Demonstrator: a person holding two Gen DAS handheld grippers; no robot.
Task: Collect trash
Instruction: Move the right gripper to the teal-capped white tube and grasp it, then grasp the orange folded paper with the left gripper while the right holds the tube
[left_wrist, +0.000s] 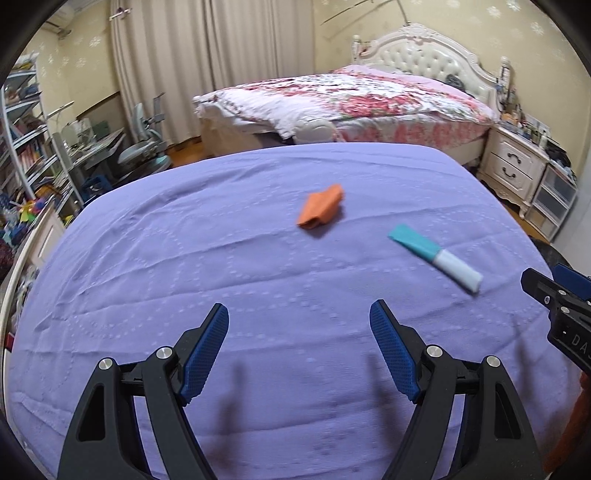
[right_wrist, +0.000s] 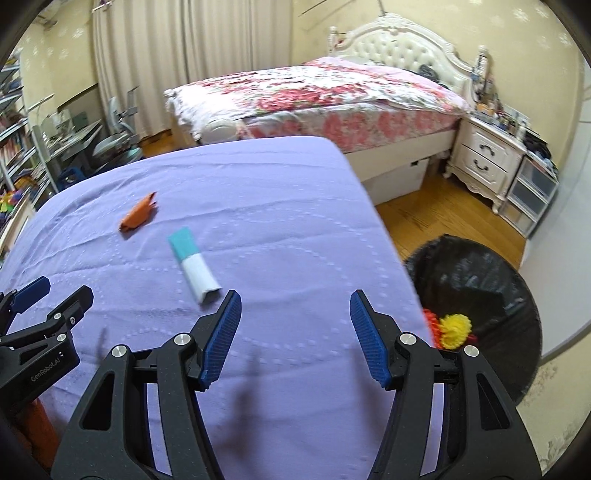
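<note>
Both grippers, left and right, hover empty with jaws apart above the lilac quilted cloth, where a crumpled orange wrapper and a teal-and-white tube lie apart. Only the right view shows the black-bagged bin beside the table, its contents partly hidden, blurred.

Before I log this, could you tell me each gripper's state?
Left gripper: open, holding nothing.
Right gripper: open, holding nothing.
</note>
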